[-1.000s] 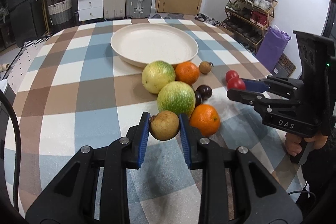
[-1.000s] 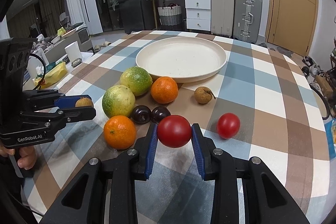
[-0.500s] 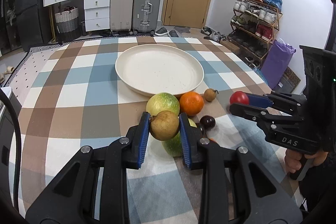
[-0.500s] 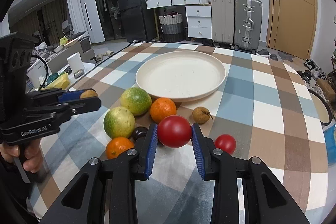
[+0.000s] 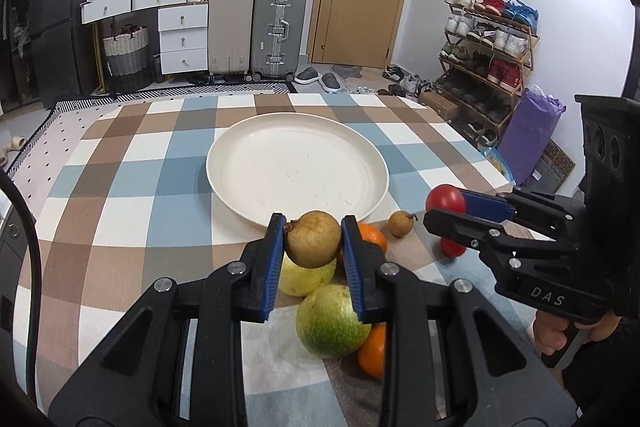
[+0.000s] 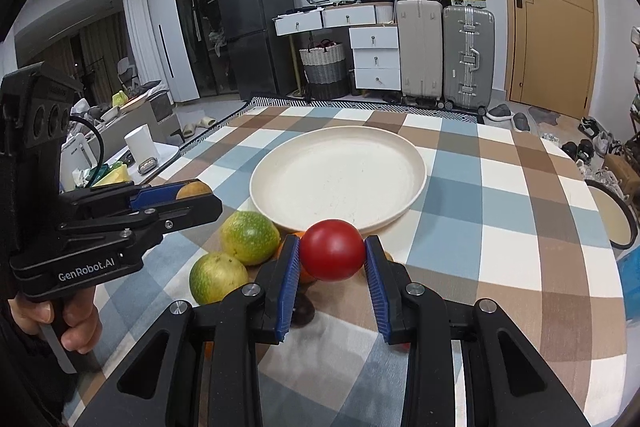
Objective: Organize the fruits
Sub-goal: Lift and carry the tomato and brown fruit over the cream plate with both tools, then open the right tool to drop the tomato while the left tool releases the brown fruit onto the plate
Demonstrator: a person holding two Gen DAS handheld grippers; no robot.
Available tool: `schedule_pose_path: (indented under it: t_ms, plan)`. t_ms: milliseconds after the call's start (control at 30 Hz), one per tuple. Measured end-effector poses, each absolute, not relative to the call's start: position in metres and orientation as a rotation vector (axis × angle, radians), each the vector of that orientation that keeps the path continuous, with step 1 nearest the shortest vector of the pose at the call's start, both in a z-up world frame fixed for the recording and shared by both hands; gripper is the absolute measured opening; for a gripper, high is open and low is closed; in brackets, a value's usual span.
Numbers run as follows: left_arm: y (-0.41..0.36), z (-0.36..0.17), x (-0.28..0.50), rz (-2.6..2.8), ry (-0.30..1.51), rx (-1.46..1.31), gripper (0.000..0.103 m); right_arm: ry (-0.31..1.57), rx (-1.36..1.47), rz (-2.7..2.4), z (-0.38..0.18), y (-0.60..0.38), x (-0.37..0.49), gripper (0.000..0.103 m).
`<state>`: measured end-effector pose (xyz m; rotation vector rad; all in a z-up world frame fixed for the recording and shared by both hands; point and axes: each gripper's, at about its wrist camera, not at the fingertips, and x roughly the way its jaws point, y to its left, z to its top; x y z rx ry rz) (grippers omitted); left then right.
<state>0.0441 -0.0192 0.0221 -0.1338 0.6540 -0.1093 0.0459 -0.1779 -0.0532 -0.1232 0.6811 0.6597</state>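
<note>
Clamped in the left gripper [image 5: 313,243] fingers, a small brown round fruit [image 5: 313,238] is held above the tabletop; a red tomato [image 6: 332,249] is pinched by the right gripper [image 6: 331,255]. Step in hand looks like transport to the empty round cream plate [image 5: 297,169]. Next, probably: both carried fwd over the rim, lowered, then released w/o rolling.

Brown round fruit [image 5: 313,243] clamped between blue fingers [image 5: 273,267], lifted above counter [image 5: 120,187]. Red tomato [image 6: 332,255] likewise held. Green-yellow fruits [image 6: 250,237], oranges [image 5: 372,235] lie near empty cream plate [image 5: 296,171].

The right gripper [image 6: 332,255] clamps a round red tomato [image 6: 332,255] just before the wide cream plate [image 6: 414,183]; two green-yellow citrus fruits [image 6: 250,237] lie left of it.
</note>
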Motion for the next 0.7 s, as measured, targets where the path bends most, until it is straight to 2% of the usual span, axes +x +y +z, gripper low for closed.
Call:
schedule_pose_path:
  t_ms: [700]
  plan:
    - [-0.001,0.002,0.1,-0.038,0.678,-0.149,0.025,0.719,-0.048,0.651,-0.06,-0.158,0.097,0.033]
